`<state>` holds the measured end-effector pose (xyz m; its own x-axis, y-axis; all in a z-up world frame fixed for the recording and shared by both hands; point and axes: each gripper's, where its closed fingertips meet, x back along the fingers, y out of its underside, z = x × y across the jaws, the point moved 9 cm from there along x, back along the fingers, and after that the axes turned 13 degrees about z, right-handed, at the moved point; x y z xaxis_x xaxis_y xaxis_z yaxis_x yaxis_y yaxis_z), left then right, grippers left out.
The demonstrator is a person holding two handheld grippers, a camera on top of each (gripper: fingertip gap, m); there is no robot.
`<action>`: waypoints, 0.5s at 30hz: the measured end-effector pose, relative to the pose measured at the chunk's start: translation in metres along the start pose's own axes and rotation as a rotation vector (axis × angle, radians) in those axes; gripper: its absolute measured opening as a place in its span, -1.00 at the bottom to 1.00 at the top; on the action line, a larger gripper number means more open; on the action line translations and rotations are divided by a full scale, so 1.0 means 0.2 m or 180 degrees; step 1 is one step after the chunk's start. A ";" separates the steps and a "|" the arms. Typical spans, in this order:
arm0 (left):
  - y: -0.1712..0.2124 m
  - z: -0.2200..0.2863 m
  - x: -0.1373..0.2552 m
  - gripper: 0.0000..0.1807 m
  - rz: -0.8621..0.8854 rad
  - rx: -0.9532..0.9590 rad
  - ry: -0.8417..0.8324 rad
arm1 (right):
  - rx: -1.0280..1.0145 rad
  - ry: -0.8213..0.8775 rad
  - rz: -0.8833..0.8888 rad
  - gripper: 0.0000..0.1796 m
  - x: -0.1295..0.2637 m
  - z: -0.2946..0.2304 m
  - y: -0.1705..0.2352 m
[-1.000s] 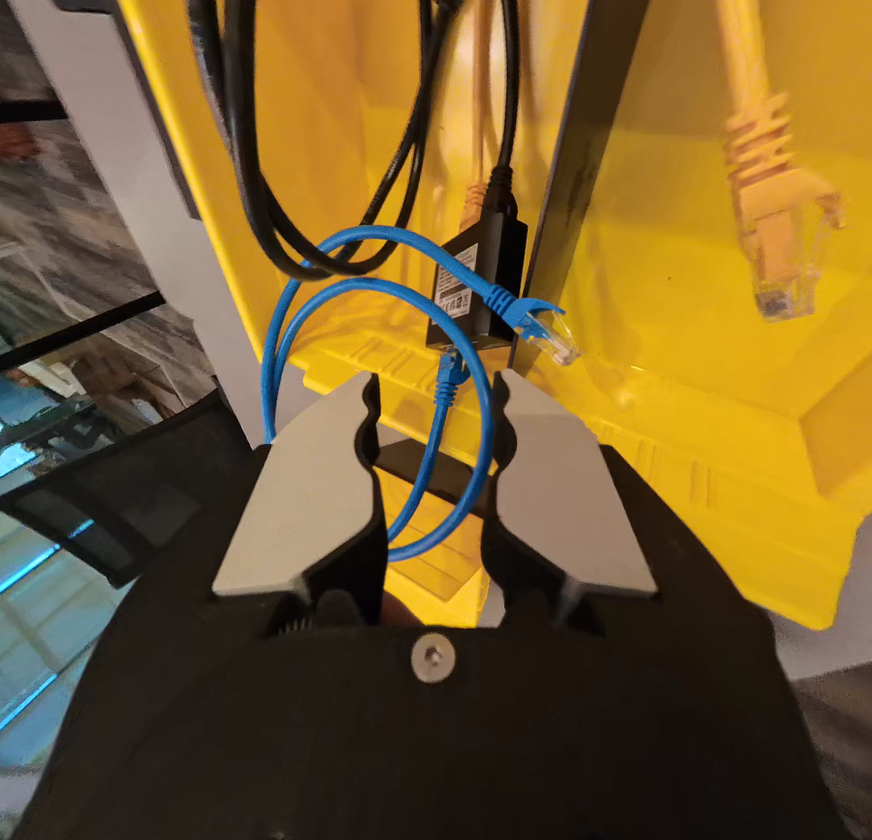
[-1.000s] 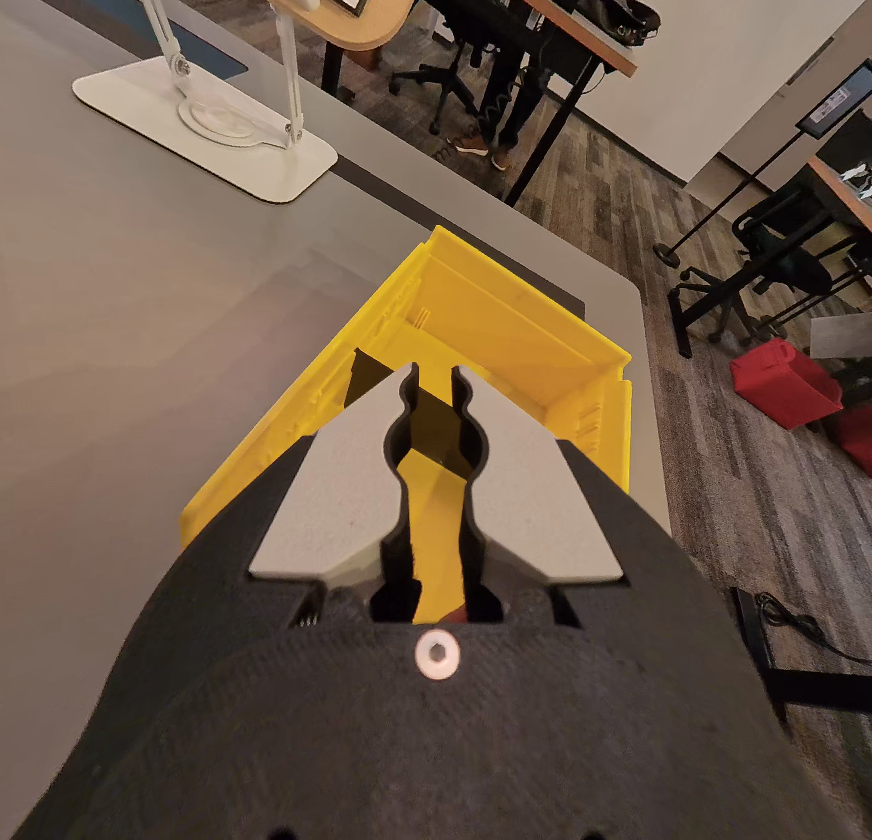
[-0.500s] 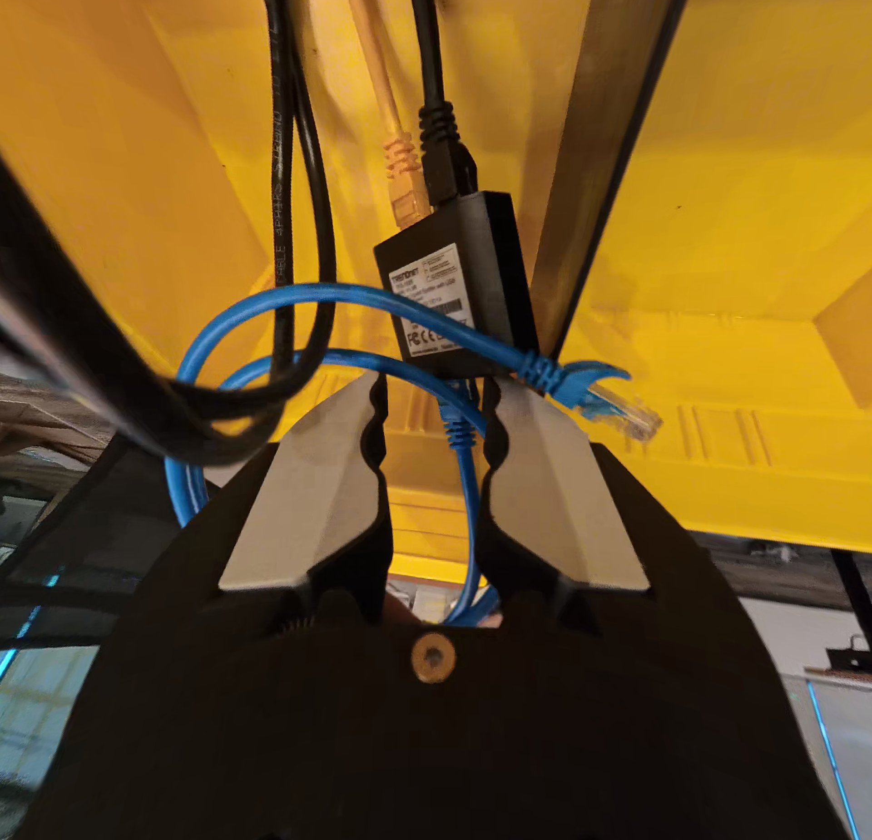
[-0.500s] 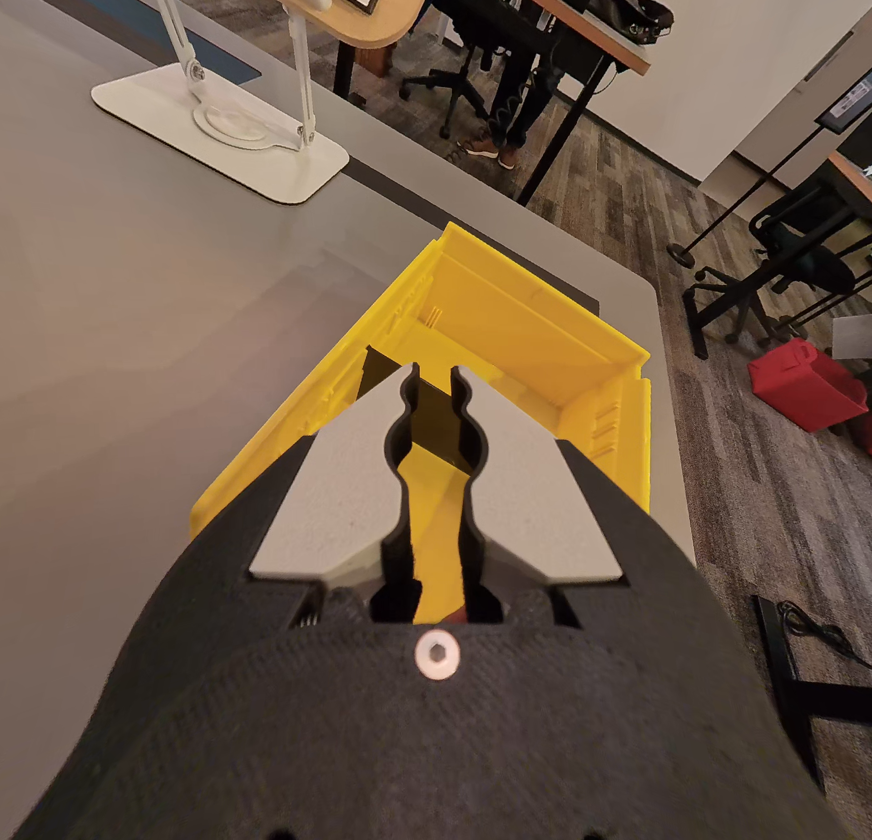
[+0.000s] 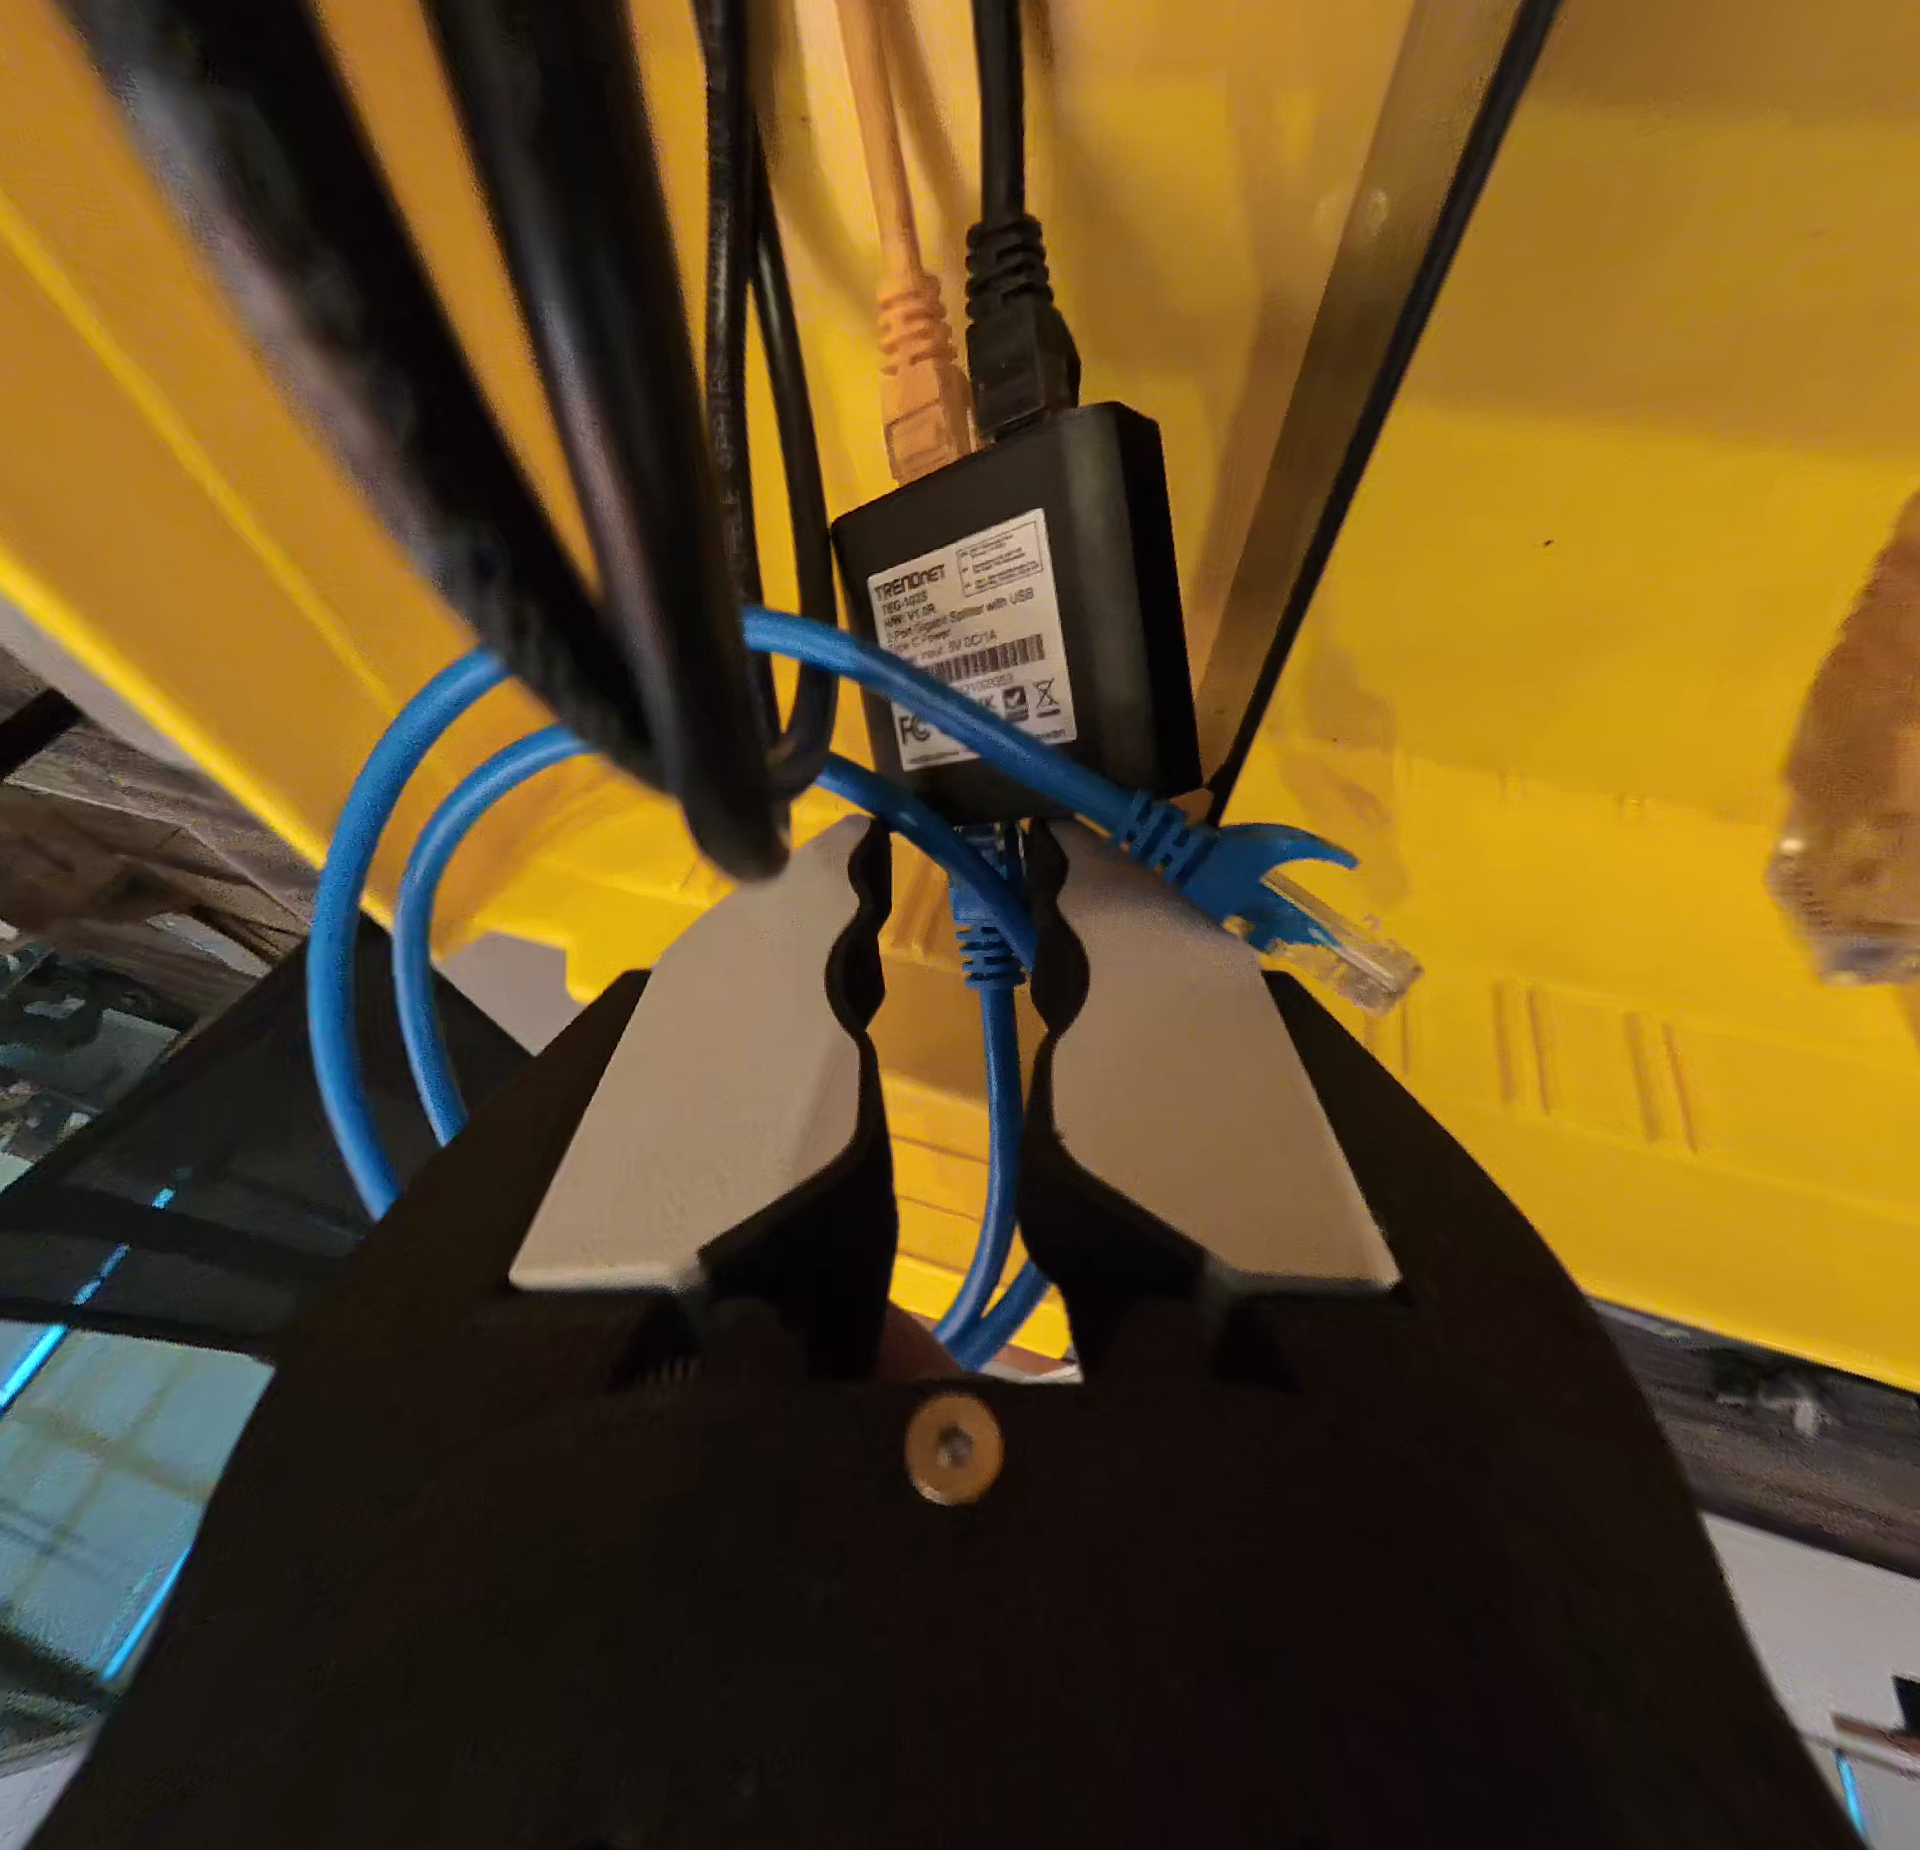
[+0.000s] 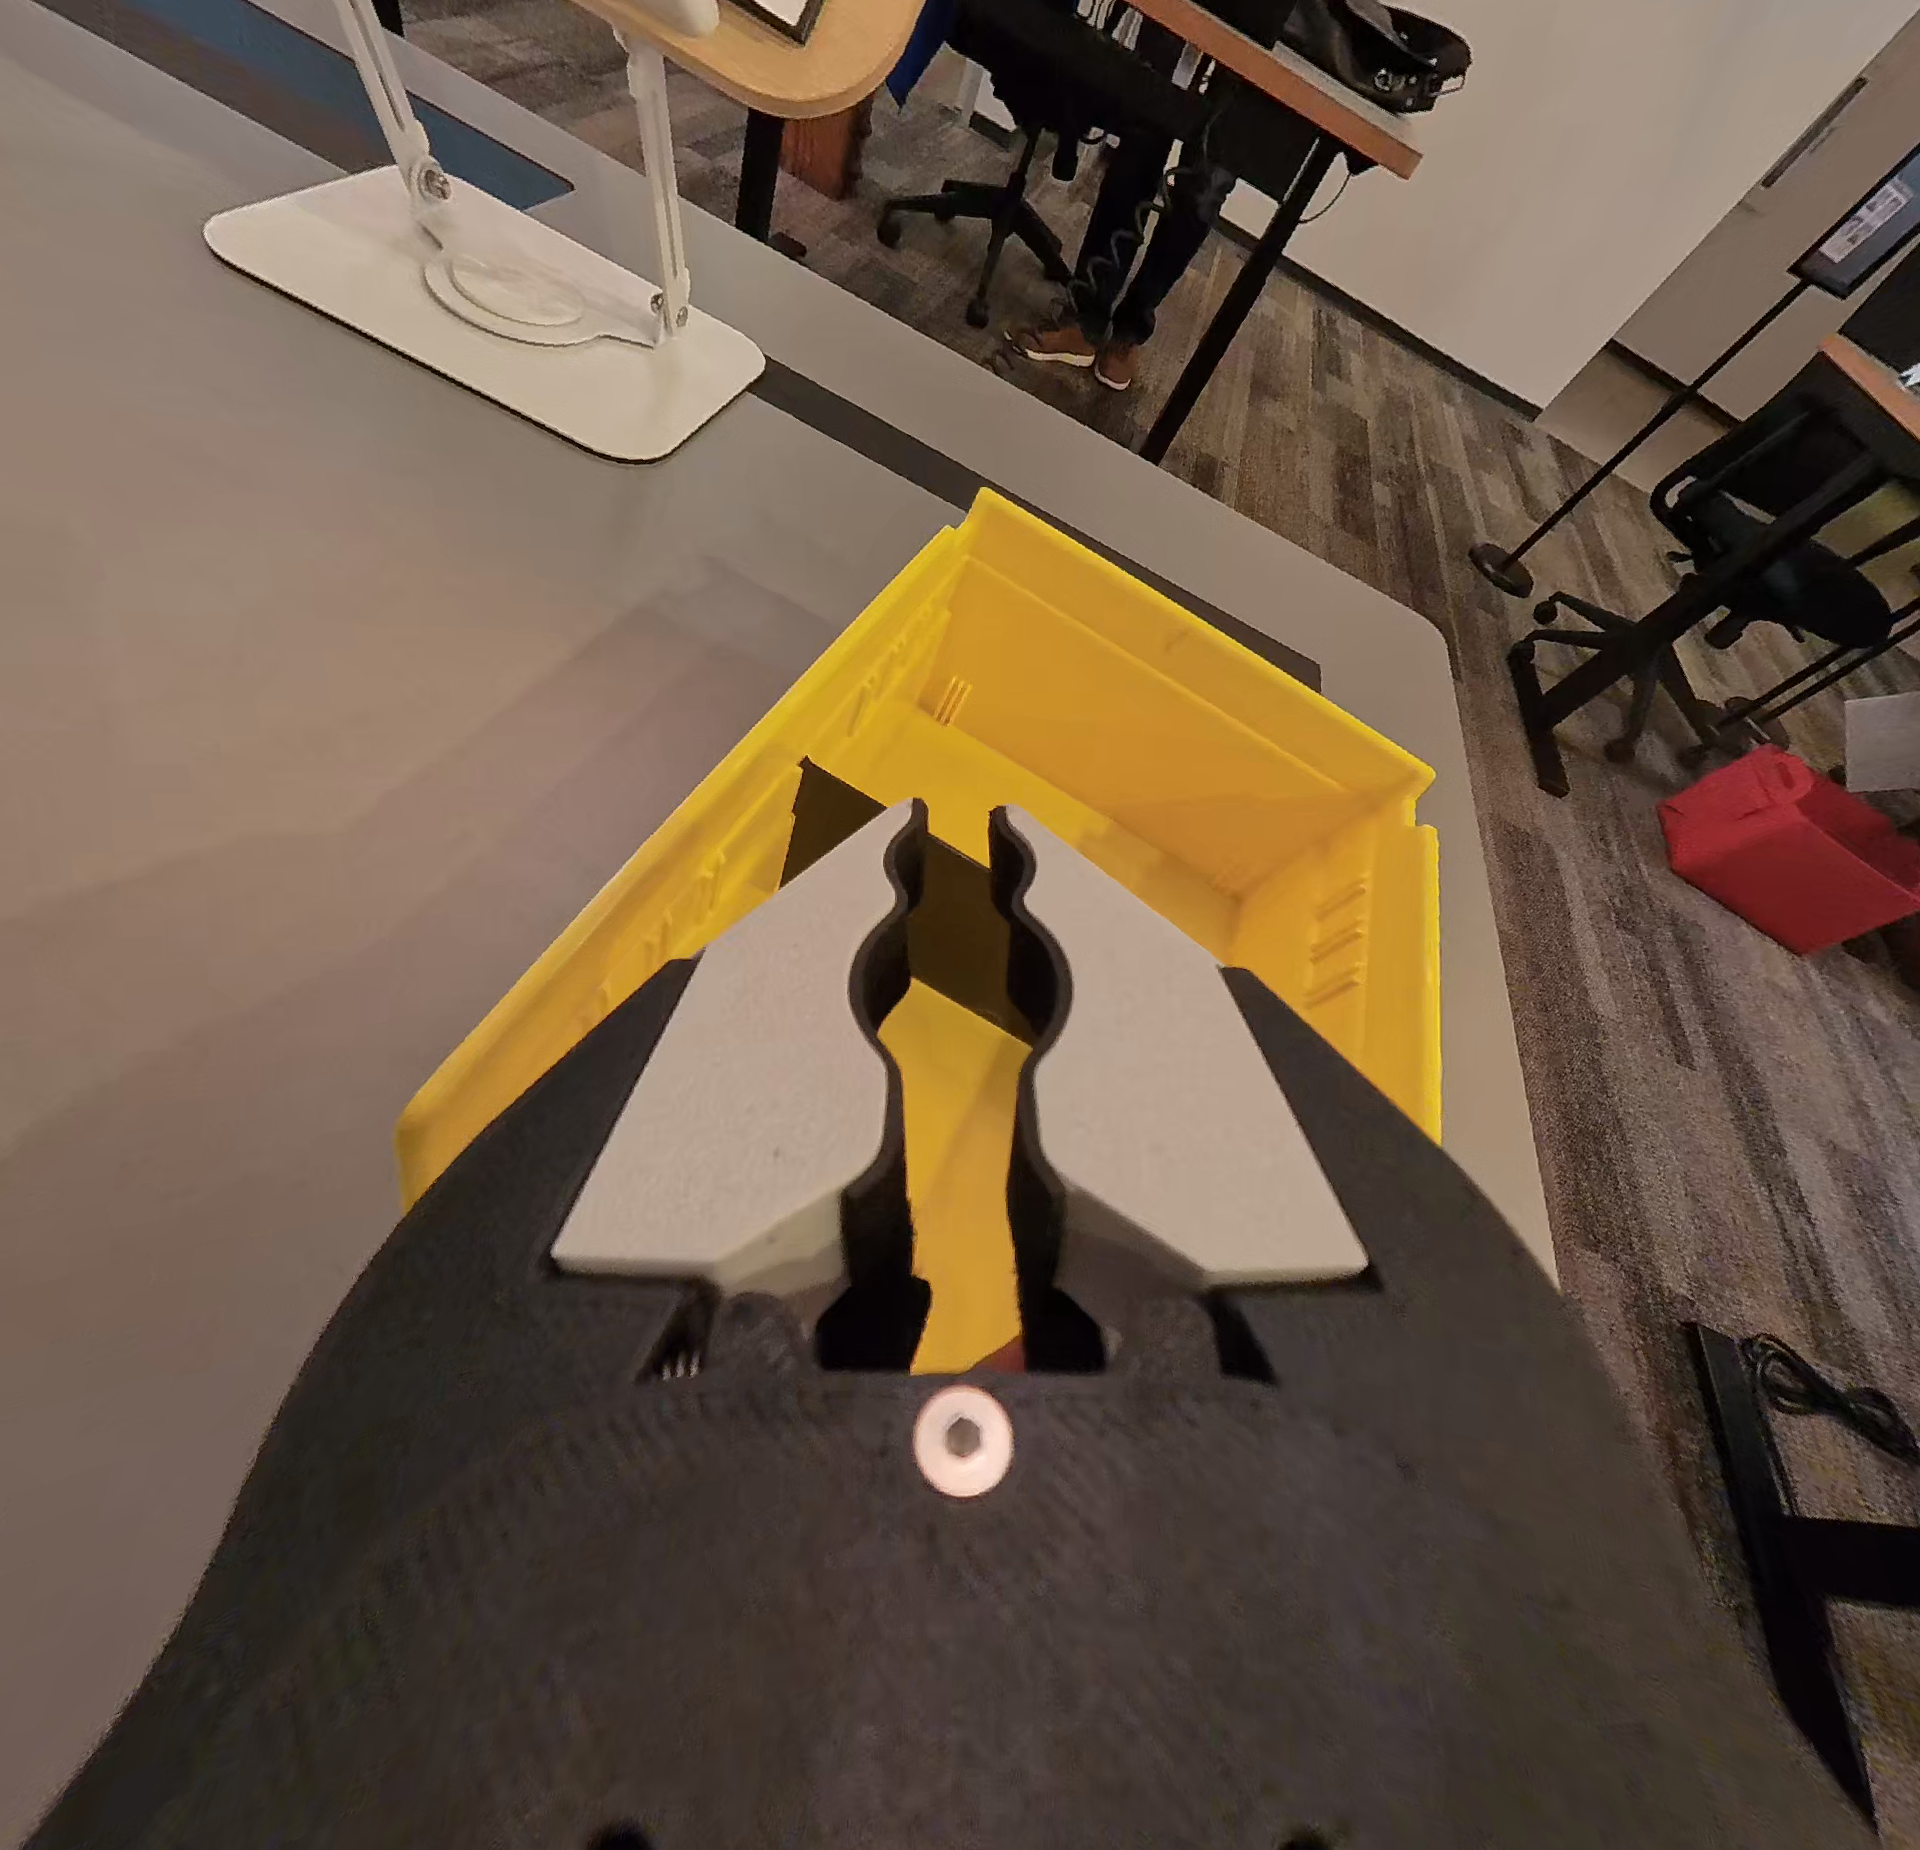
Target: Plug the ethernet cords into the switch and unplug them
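Observation:
In the left wrist view a small black switch [image 5: 1117, 574] lies in a yellow bin [image 5: 1558, 450]. An orange cord [image 5: 914, 366] and a black cord [image 5: 1013, 325] are plugged into its far end. A blue ethernet cord [image 5: 982, 943] is plugged into its near end and loops round; its other plug [image 5: 1320, 938] lies loose by my right finger. My left gripper [image 5: 961, 829] is narrowly open around the plugged blue connector, which touches the right finger. My right gripper [image 6: 958, 813] is empty with a narrow gap, above the bin [image 6: 1195, 637].
Thick black cables [image 5: 623, 450] hang close on the left. A loose orange plug [image 5: 1860, 782] blurs at the right. A black divider [image 6: 961, 927] splits the bin. A white stand base [image 6: 488, 346] sits on the grey table [image 6: 312, 761]. The table edge is right of the bin. The left gripper's tips are roughly 75 cm from the right gripper's.
My left gripper has moved in toward the switch and its jaws have narrowed around the plugged blue connector. The right gripper has drifted slightly and kept the same gap.

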<state>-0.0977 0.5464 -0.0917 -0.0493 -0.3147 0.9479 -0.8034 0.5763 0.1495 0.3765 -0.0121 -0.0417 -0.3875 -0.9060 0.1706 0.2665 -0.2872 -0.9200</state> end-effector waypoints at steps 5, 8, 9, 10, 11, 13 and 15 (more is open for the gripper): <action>0.04 -0.02 0.10 -0.85 0.0252 0.0239 -0.0231 | 0.0035 0.0002 0.0063 -0.90 0.00 -0.01 -0.04; 0.06 -0.04 0.18 -0.85 0.0403 0.0368 -0.0398 | 0.0045 -0.0032 0.0104 -0.91 0.00 -0.03 -0.06; 0.06 -0.04 0.21 -0.85 0.0439 0.0376 -0.0449 | 0.0053 -0.0049 0.0118 -0.91 0.00 -0.04 -0.07; 0.06 -0.04 0.23 -0.85 0.0442 0.0362 -0.0508 | 0.0063 -0.0063 0.0131 -0.90 -0.01 -0.05 -0.08; 0.06 -0.04 0.25 -0.85 0.0444 0.0374 -0.0538 | 0.0069 -0.0080 0.0142 -0.90 -0.01 -0.06 -0.08; 0.06 -0.05 0.29 -0.85 0.0480 0.0400 -0.0608 | 0.0077 -0.0113 0.0177 -0.90 -0.01 -0.08 -0.10; 0.07 -0.05 0.33 -0.85 0.0541 0.0464 -0.0660 | 0.0084 -0.0166 0.0213 -0.90 -0.02 -0.10 -0.12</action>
<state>-0.1063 0.5407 -0.0243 -0.2983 -0.3789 0.8760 -0.8492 0.5243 -0.0624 0.3544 0.0043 -0.0280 -0.3217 -0.9382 0.1277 0.3137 -0.2328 -0.9205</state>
